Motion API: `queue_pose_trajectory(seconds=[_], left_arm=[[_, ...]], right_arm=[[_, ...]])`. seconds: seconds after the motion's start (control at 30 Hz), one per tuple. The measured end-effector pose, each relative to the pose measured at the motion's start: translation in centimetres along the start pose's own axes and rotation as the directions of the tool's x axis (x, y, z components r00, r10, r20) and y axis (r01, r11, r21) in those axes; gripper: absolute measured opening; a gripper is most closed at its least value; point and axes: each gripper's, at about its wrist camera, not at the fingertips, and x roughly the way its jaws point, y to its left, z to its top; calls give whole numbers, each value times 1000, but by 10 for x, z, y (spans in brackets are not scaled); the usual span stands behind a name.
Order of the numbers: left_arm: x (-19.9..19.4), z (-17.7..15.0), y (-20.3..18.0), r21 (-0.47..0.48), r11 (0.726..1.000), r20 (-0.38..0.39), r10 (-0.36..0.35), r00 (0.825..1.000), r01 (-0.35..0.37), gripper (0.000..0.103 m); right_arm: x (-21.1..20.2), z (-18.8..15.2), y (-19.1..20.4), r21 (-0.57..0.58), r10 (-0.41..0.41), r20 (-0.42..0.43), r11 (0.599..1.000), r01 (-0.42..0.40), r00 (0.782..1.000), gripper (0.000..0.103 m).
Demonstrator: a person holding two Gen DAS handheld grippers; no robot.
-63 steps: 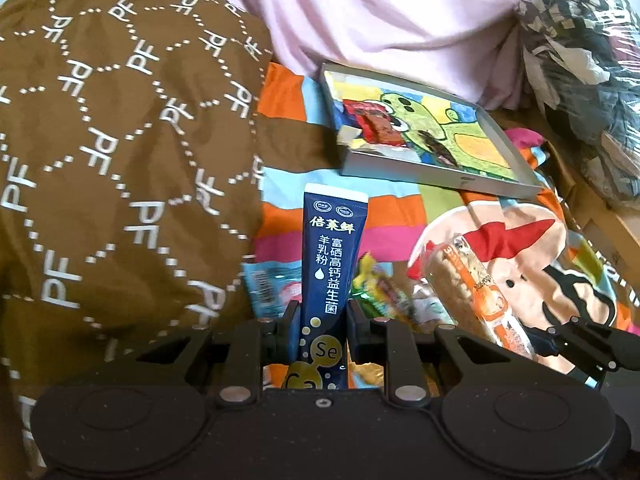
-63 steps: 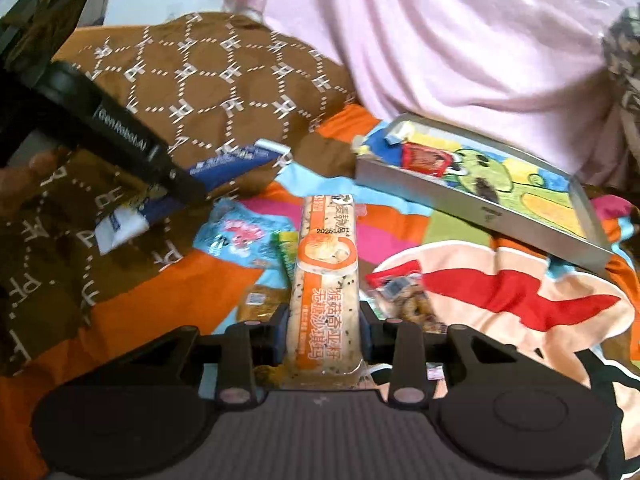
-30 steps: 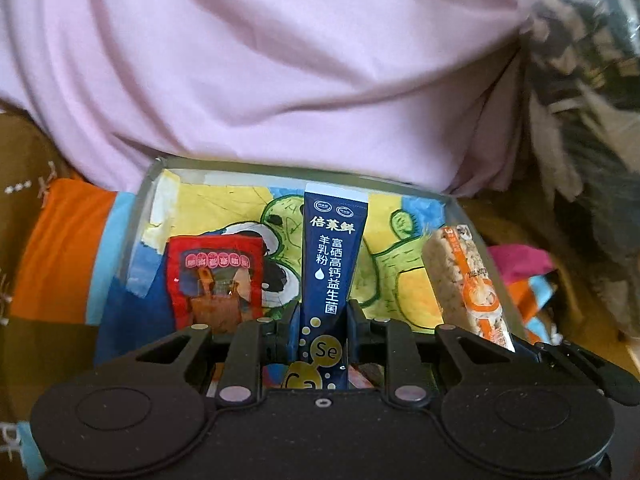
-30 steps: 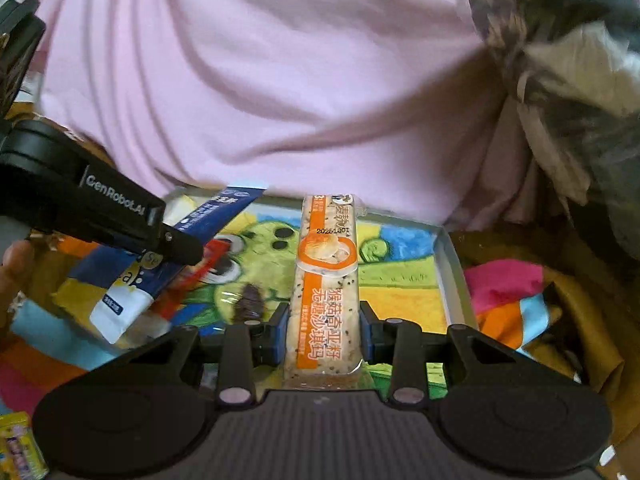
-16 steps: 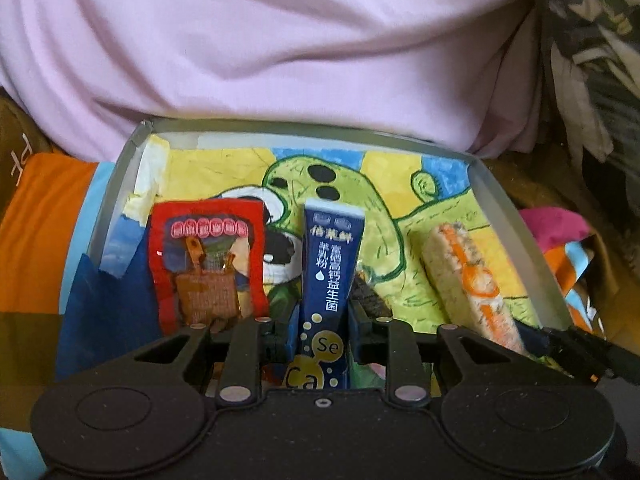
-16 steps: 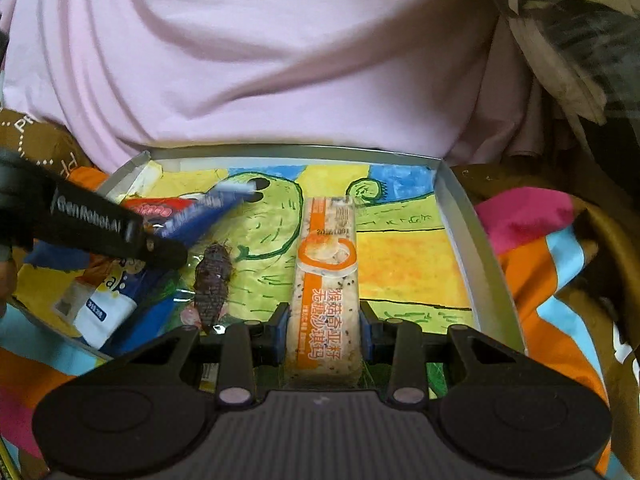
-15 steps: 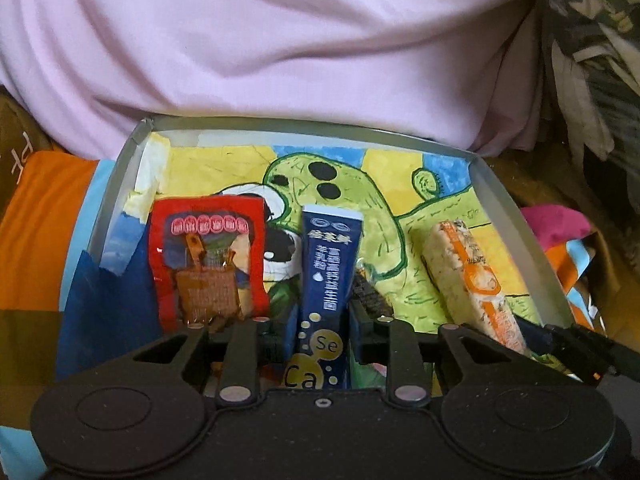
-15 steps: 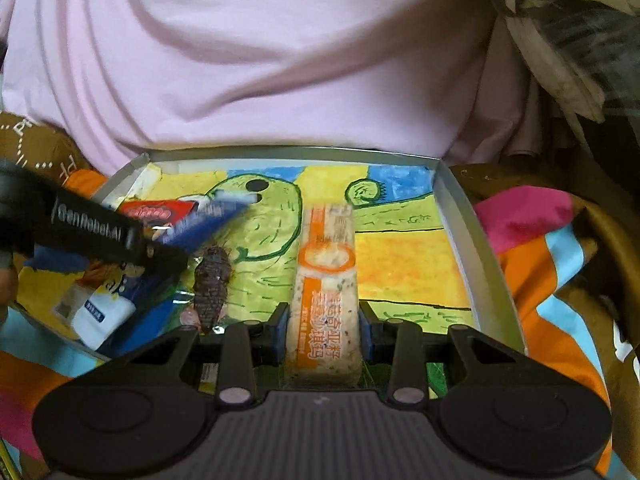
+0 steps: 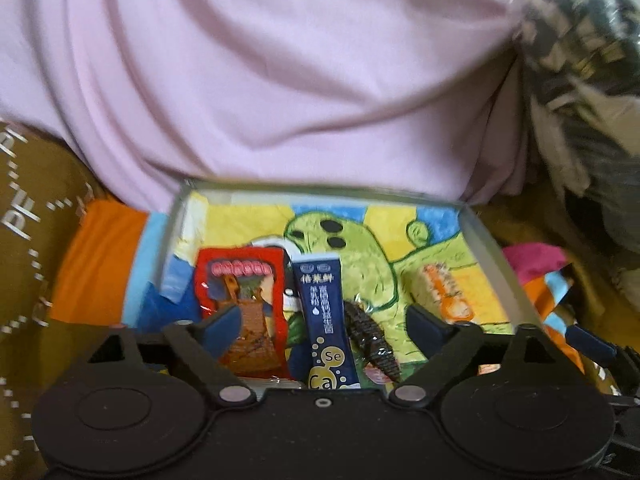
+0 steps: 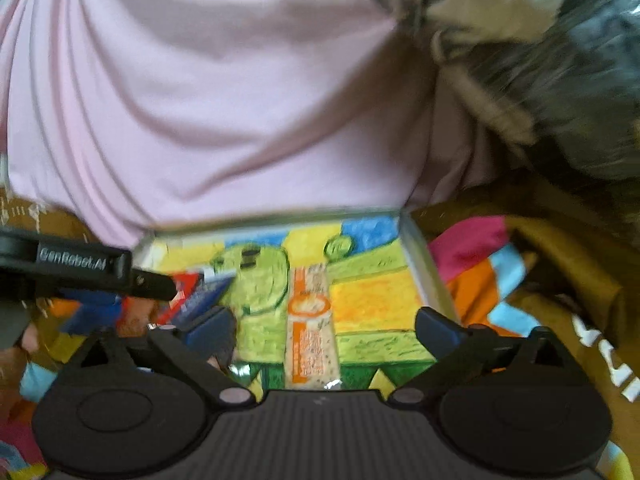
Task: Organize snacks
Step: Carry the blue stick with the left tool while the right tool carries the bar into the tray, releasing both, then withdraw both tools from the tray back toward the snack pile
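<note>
- Left gripper (image 9: 326, 326): jaws spread wide, holding nothing; blue sachet (image 9: 326, 320) lies in the tray (image 9: 486, 252).
- Right gripper (image 10: 324, 326): jaws spread wide, holding nothing; orange snack bar (image 10: 311, 320) lies in the tray.

A tray (image 9: 486, 240) is set on a patterned blanket (image 9: 100, 256), with a draped sheet (image 9: 280, 80) behind its far wall. 4 items are laid in the tray in the left wrist view: a flat packet (image 9: 244, 292) at the left, a stick sachet (image 9: 325, 312) just beside it, a small wrapped piece (image 9: 370, 340) touching the sachet's right edge, and a wrapped bar (image 9: 444, 292) further right, near the right wall. A bundled bag (image 9: 588, 80) is seen behind and right of the tray.
</note>
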Motion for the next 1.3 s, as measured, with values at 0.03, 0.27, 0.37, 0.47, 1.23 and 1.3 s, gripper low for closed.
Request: queue_pose_trajectory(seconds=[0.03,0.27,0.37,0.47,1.23,1.3], left_arm=[[-8,0,0,1,1000,18,2,1000,-2,97],[-63,-8,2,10,1000,110,8,994,-9,102],[-85,-15,4,20,1000,138,21,990,-24,102],[-108,-25,6,30,999,172,26,985,-32,102],[-233,-137,17,105,973,214,182,960,-208,102],[-237,-144,19,102,969,174,206,963,-226,102]], right_arm=[[-7,1,0,9,4,17,1000,-4,1000,103],[-55,4,7,50,21,106,998,-26,994,103],[-75,0,12,70,9,153,997,-20,988,103],[-96,-6,19,68,11,179,997,-23,984,103],[-208,-79,65,-29,-7,123,1000,10,992,103],[-211,-84,69,-36,-7,87,999,10,996,103]])
